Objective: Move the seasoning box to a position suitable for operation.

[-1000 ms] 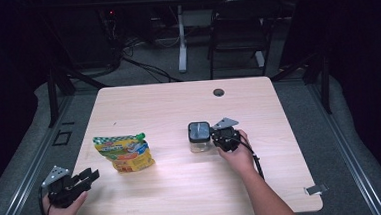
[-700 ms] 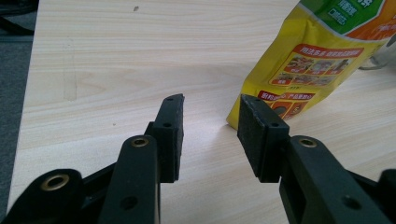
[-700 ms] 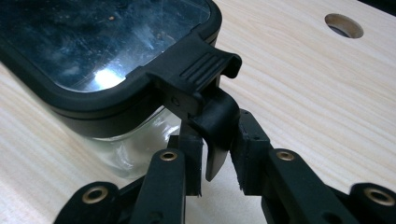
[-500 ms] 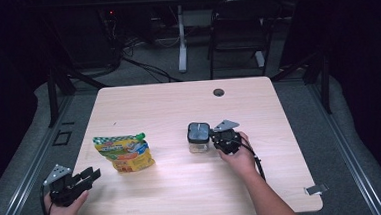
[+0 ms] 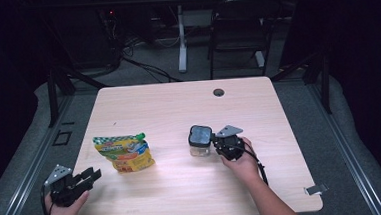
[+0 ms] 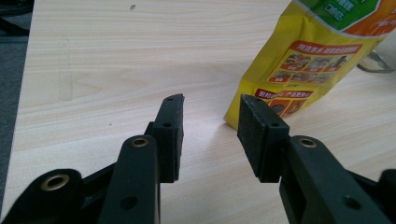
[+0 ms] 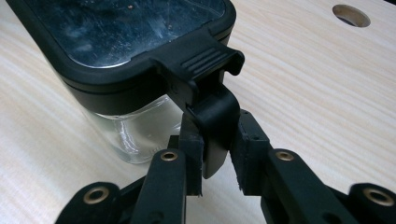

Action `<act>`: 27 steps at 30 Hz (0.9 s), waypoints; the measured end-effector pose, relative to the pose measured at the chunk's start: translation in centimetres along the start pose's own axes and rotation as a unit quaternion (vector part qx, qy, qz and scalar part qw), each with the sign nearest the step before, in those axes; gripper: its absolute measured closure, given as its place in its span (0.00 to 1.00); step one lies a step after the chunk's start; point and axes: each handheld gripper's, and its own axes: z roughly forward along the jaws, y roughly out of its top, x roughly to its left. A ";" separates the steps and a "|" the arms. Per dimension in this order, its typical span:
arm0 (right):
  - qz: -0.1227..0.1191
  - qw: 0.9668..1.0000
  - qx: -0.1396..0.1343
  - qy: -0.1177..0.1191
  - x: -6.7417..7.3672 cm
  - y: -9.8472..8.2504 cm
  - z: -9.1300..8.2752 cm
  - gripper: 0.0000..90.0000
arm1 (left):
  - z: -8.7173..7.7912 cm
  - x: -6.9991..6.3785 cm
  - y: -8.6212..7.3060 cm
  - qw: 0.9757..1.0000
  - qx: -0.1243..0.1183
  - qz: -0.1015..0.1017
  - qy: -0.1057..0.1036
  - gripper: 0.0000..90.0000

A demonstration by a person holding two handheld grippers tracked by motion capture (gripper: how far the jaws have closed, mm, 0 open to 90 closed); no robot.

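I'm clamping the right gripper (image 7: 217, 161) on the glass jar's (image 7: 135, 126) lid latch (image 7: 212, 109), jar straight ahead of the jaws; left gripper (image 6: 210, 133) is idling open, spout pouch (image 6: 303, 60) just beyond.

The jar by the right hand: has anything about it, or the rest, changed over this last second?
Nothing visibly changed. The right gripper stays around the jar's latch, the left gripper keeps open near the pouch, and the table looks the same.

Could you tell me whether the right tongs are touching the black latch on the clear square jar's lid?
Touching. In the right gripper view the right tongs straddle the black latch, with the left pad against its side.
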 end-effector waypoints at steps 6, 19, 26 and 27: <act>0.003 1.000 0.002 0.008 0.4 -0.7 -1.1 0.84 | 0.0 -0.3 0.1 1.000 -0.003 0.006 -0.004 0.68; -0.023 0.999 0.008 0.034 2.9 -3.5 -5.3 0.84 | -0.1 -1.5 0.4 1.000 0.007 0.017 -0.015 0.71; -0.025 0.999 0.013 0.046 3.8 -4.0 -6.0 0.83 | -0.2 -3.0 1.0 0.999 0.006 0.042 -0.023 0.72; -0.024 0.998 0.015 0.048 3.9 -4.1 -6.2 0.83 | -0.2 -3.2 1.1 0.999 0.006 0.046 -0.024 0.72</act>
